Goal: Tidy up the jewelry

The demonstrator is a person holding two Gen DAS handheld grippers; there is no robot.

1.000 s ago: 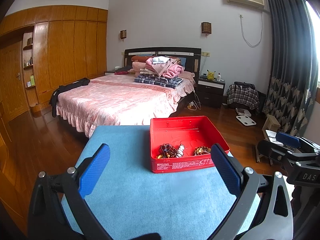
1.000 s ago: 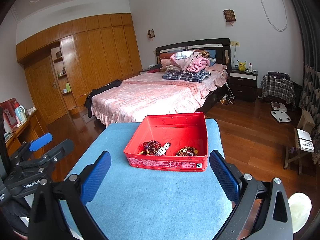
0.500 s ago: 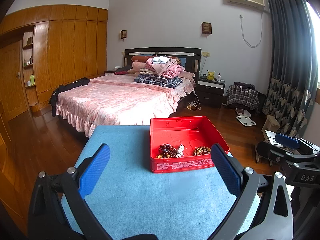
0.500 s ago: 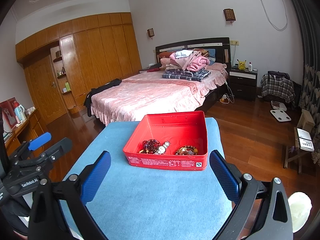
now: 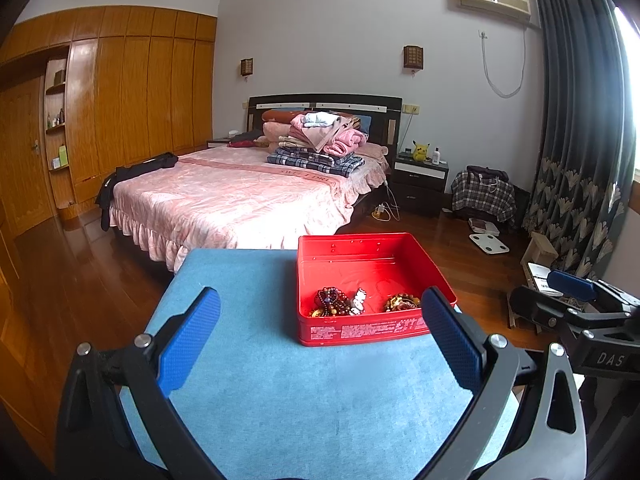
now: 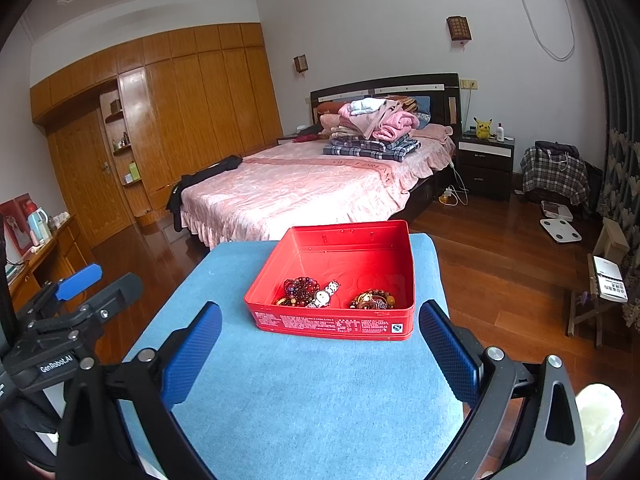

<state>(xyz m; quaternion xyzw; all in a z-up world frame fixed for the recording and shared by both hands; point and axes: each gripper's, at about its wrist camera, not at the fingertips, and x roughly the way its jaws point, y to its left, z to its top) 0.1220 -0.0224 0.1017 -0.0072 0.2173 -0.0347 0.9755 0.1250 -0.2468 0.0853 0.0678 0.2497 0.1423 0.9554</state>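
Presently, your left gripper [image 5: 320,330] is spread wide with nothing between its blue, fine-textured pads [image 5: 188,340], which sit on black curved arms above the near part of the blue surface [image 5: 280,408]. Your right gripper [image 6: 320,344] is likewise fully spread and empty, its pads [image 6: 448,354] of the same ribbed blue material and well apart. That surface reads as a short-pile fabric, matte and even, with rounded far corners. On its far right portion stands the red box [image 6: 332,322], a shallow rectangular tin with rounded corners, a glossy painted interior and small printed text along its near wall. The jewelry lies inside it, against the near wall: a dark red beaded cluster [image 6: 302,288] at the left, a metal-link wristwatch [image 6: 326,294] touching it, and an amber and brown beaded bracelet [image 6: 372,300] a little apart to the right. The far half of the tin floor is bare. From the left wrist view the same tin [image 5: 360,330] sits ahead and right of your gripper's centre line, with the right pad overlapping its near right corner in the picture; neither gripper touches it. Behind the table stands a bed [image 5: 240,200] with a pink satin-like cover and folded garments [image 5: 320,148] stacked near the headboard, on a polished wooden floor [image 5: 72,280].
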